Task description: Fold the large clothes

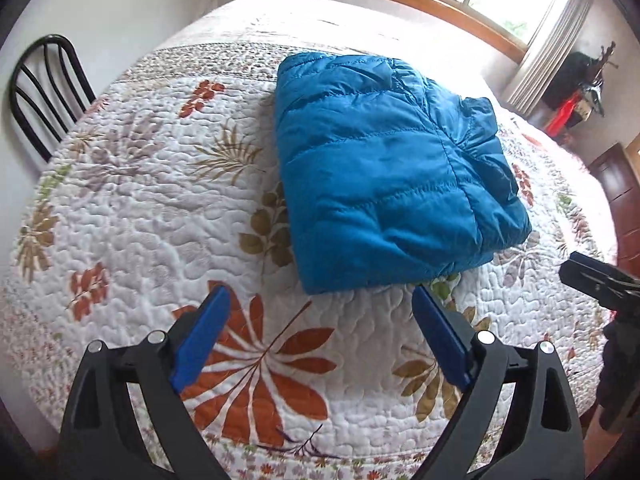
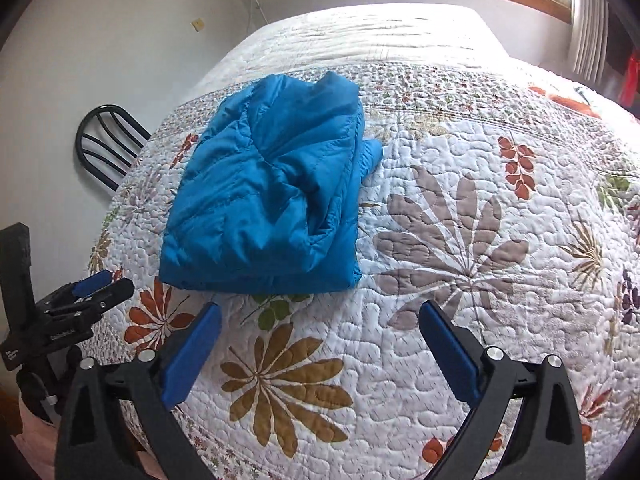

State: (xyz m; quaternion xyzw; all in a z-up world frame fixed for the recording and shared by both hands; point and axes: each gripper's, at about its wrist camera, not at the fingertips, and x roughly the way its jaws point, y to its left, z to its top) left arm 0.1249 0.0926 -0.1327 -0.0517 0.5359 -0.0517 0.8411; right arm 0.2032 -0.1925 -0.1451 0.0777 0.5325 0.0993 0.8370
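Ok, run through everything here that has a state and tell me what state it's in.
Blue puffer jacket: folded into a compact bundle, lying on the bed.
Quilted bedspread: spread flat over the bed.
Left hand-held gripper: open, empty, short of the jacket.
Right hand-held gripper: open, empty, short of the jacket.
Curtain: drawn aside.

Blue puffer jacket (image 1: 392,176) lies folded into a thick bundle on the floral quilt (image 1: 160,220). Just short of the jacket's near edge, the left gripper (image 1: 320,300) hangs over the quilt, blue fingers (image 1: 200,336) spread wide, holding nothing. Black chair (image 1: 44,88) stands well left of the jacket.
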